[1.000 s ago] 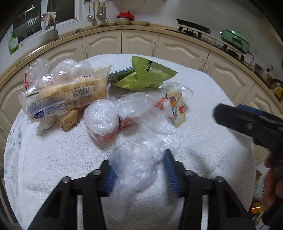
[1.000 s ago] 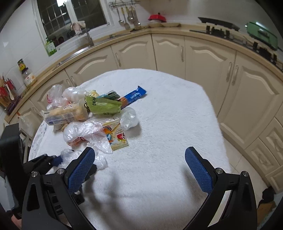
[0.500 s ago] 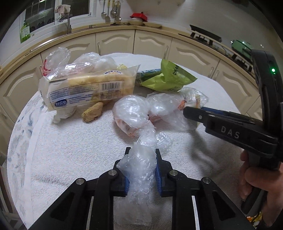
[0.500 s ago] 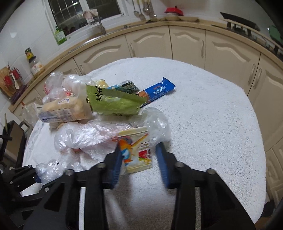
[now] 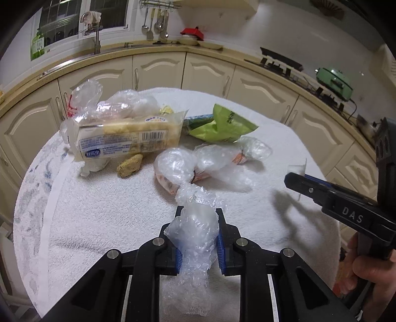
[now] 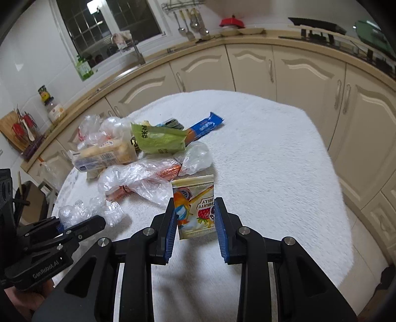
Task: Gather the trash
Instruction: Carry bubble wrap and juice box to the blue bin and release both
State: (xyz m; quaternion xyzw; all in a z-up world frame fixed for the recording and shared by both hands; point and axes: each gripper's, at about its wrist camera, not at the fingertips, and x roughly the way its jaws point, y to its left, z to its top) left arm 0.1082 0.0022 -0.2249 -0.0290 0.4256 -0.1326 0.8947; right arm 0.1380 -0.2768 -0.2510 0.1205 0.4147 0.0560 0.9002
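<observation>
Left hand-held gripper (image 5: 196, 232) clamps my crumpled clear plastic wad (image 5: 195, 223), just before the bread package (image 5: 126, 143). Right hand-held gripper (image 6: 194, 220) pinches a jelly packet (image 6: 194, 205), right of that package.

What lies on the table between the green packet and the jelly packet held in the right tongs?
Crumpled clear plastic bags around orange wrappers, seen in the right wrist view.

Round table under a white towel (image 6: 259, 153). Behind, cream cabinets (image 6: 247, 67) below a curved counter — tap (image 5: 97, 40), green bottle (image 6: 84, 68), hanging utensils (image 5: 153, 22), red lid (image 6: 232, 22), hob (image 5: 281, 64), green cooker (image 5: 335, 80). Dark window (image 6: 109, 27) above; jar (image 6: 53, 106) at left.
</observation>
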